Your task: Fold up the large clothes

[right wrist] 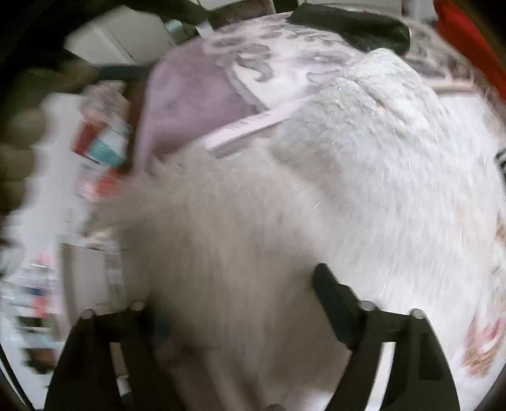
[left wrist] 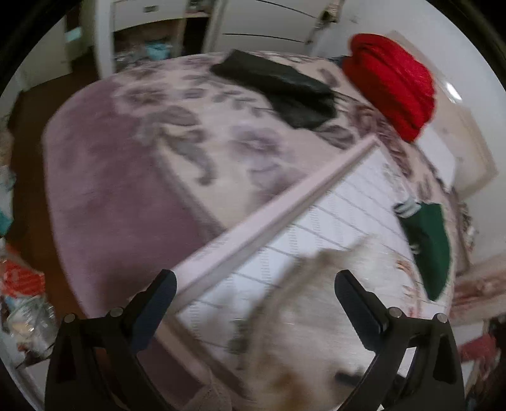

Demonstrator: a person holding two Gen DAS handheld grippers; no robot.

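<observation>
Both tools gape: left tool (left wrist: 254, 291) empty; right tool (right wrist: 240, 291) seemingly straddling blurred white sweater (right wrist: 363, 158).

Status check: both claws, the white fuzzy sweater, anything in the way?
Left claw open, empty. Right claw open over white fuzzy sweater; grip unclear through blur. Black garment and red pile lie beyond, not blocking.

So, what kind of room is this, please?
Probably a bedroom at home: a bed with a floral purple bedspread, folded clothes on it, a red stack and a dark pile, and white cupboards behind.
</observation>
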